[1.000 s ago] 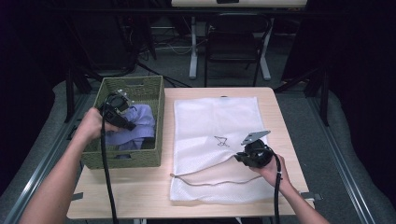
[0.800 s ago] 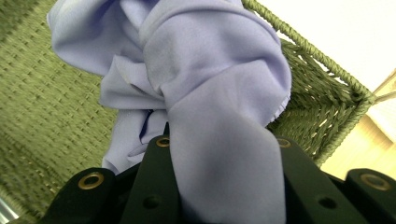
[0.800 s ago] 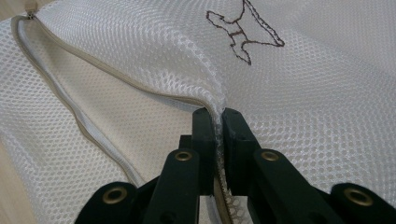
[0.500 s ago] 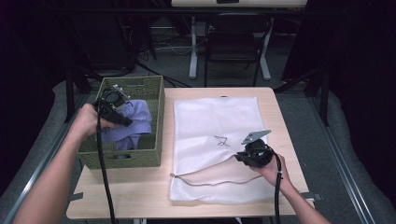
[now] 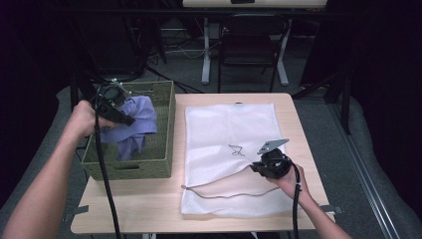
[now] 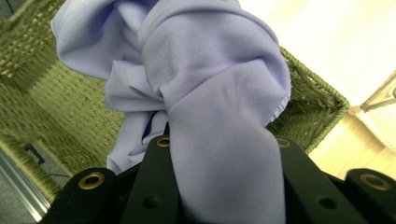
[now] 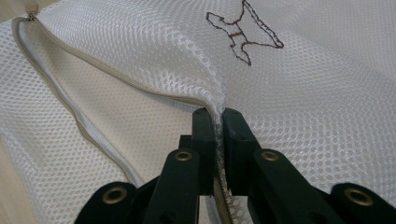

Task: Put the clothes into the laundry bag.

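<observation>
Light wooden rectangular table point(image 5: 149, 204) w/ metal brackets at its front corners, standing on grey floor; dark room behind w/ a black chair point(image 5: 251, 37), white desk legs point(image 5: 205, 55) and loose cables on the floor. On the table's left part sits an olive-green woven rectangular basket point(image 5: 166, 124); right of it, just apart, a white mesh laundry bag w/ zipper point(image 5: 229, 124) lies flat, a small dark stitched figure point(image 5: 236, 149) near its middle, zipper edge curving along the front. Left forearm comes in from bottom left, hand above the basket's left side, left gripper point(image 5: 119, 114) angled down and to the right over the basket interior. Its jaws are clamped on a lavender crumpled cloth garment point(image 5: 137, 122); in the left gripper view the cloth point(image 6: 210, 107) bunches thick between the black jaws and hangs off them, partly raised above the basket, lower folds inside it. Right hand point(image 5: 288, 181) enters from bottom right, resting low at the bag's right front part; right gripper point(image 5: 256, 167) points left across the bag. In the right gripper view its jaws are closed tight on a pinched ridge of mesh point(image 7: 217, 116) at the bag's opening edge, lifting that layer a bit off the layer below, zipper track running off to the left.
</observation>
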Available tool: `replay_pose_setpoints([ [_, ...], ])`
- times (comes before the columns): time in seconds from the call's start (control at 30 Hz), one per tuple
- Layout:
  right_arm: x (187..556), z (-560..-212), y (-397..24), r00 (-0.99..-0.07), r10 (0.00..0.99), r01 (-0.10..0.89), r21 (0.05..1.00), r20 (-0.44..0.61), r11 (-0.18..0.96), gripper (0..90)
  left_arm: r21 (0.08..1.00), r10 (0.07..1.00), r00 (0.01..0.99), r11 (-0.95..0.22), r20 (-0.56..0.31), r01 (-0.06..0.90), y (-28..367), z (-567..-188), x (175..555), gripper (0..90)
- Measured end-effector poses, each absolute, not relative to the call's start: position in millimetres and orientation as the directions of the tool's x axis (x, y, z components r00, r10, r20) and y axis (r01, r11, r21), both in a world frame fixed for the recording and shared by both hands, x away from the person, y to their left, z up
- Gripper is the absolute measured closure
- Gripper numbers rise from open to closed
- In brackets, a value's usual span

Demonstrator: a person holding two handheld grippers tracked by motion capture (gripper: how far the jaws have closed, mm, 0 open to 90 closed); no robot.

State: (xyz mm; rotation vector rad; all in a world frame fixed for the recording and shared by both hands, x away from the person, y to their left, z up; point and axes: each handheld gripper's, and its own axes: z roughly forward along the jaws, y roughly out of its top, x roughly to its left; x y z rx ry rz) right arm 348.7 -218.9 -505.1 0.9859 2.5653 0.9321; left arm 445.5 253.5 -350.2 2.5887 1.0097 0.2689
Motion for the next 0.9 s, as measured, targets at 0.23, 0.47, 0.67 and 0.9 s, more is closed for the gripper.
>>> replay_pose_setpoints([
  [0.23,348.5,-504.9,-218.7,-0.746,0.665,0.512,0.64,0.001,0.573,84.8,0.398,0.683,0.727,-0.687,0.071,0.608,251.3,-331.4,444.2,76.4],
  [0.47,348.5,-505.1,-218.6,-0.743,0.669,0.516,0.64,0.004,0.569,84.8,0.41,0.674,0.734,-0.696,0.088,0.59,245.8,-317.3,443.6,76.3],
  [0.67,347.6,-504.9,-219.0,-0.74,0.673,0.519,0.641,0.005,0.566,84.9,0.42,0.672,0.737,-0.69,0.068,0.59,244.2,-311.5,443.5,76.3],
  [0.9,348.8,-506.1,-218.8,-0.744,0.668,0.516,0.637,0.002,0.572,84.9,0.429,0.664,0.744,-0.694,0.072,0.578,242.1,-304.5,443.8,76.3],
])
